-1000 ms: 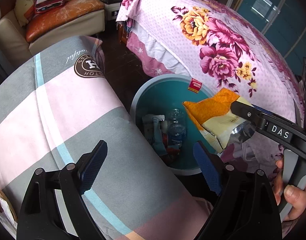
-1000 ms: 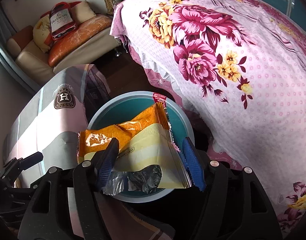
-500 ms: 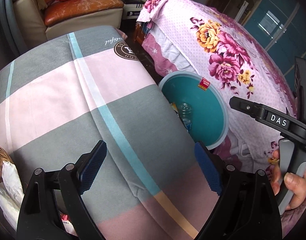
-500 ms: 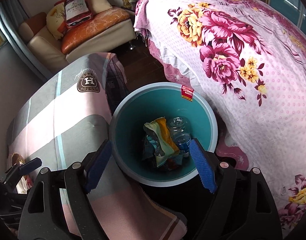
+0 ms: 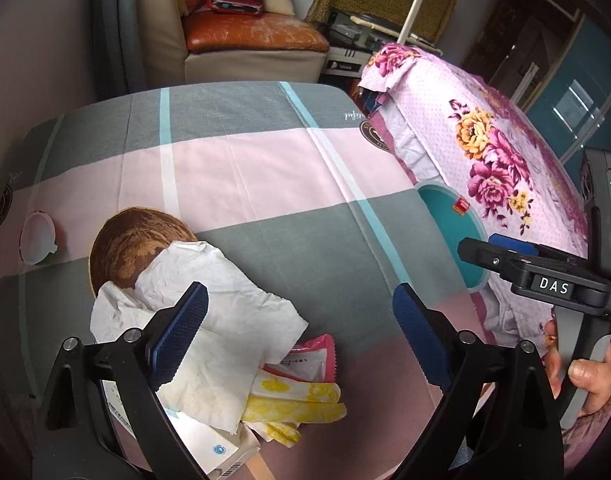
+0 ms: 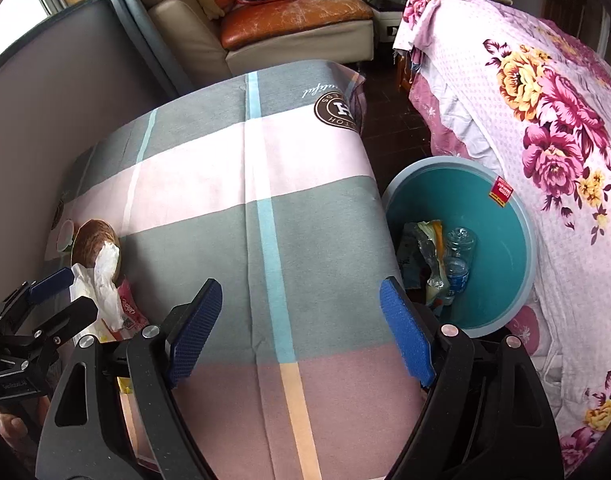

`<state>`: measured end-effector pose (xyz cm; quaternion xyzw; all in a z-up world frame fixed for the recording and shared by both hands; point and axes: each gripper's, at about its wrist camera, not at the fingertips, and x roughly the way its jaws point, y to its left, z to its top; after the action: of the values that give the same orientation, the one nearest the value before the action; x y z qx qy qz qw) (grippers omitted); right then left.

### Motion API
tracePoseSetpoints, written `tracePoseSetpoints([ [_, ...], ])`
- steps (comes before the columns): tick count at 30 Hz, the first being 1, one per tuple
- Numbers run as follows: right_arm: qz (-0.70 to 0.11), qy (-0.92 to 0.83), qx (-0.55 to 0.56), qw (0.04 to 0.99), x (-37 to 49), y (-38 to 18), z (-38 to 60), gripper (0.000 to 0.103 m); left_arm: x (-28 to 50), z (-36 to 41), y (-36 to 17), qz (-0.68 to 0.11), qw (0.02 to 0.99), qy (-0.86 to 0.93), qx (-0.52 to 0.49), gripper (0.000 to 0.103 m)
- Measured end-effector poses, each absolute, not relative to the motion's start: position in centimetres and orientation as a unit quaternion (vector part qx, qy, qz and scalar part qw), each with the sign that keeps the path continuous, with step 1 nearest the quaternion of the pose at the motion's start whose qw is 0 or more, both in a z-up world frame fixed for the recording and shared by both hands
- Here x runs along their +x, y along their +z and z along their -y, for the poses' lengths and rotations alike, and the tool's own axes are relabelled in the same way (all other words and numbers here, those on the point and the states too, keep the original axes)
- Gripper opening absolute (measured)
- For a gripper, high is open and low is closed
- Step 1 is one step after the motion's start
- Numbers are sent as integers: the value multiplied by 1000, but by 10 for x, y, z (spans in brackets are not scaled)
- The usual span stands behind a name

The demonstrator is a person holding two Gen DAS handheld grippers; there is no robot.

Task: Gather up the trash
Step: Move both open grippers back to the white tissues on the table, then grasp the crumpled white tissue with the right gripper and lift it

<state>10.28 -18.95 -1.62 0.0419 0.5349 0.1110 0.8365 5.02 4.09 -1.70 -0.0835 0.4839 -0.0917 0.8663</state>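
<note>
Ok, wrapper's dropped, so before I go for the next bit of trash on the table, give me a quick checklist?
1. Left hand-held gripper empty, jaws wide: ok.
2. Right hand-held gripper empty, jaws wide: ok.
3. Trash left on the table: ok, crumpled tissue, pink wrapper, yellow wrapper.
4. Tissue free to lift: cannot tell, it overlaps the wrappers and a brown round object.
5. Teal bin has room: ok.
6. Bottom of the pile: cannot tell, gripper hides it.
</note>
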Motion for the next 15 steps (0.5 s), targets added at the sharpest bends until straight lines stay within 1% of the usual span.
tracePoseSetpoints([
  [8,-563,202,-20,801,90,-25,96,78,21,-123,-32,-485,865,-33,-124,94],
  [11,-574,227,-42,786,89,-33,66,80,12,-150,-43,-492,860,-14,-136,94],
  [12,-577,233,-48,782,89,-35,57,82,10,-157,-47,-494,858,-8,-140,94],
  [15,-586,255,-54,767,90,-43,35,82,3,-178,-56,-500,854,8,-146,94],
])
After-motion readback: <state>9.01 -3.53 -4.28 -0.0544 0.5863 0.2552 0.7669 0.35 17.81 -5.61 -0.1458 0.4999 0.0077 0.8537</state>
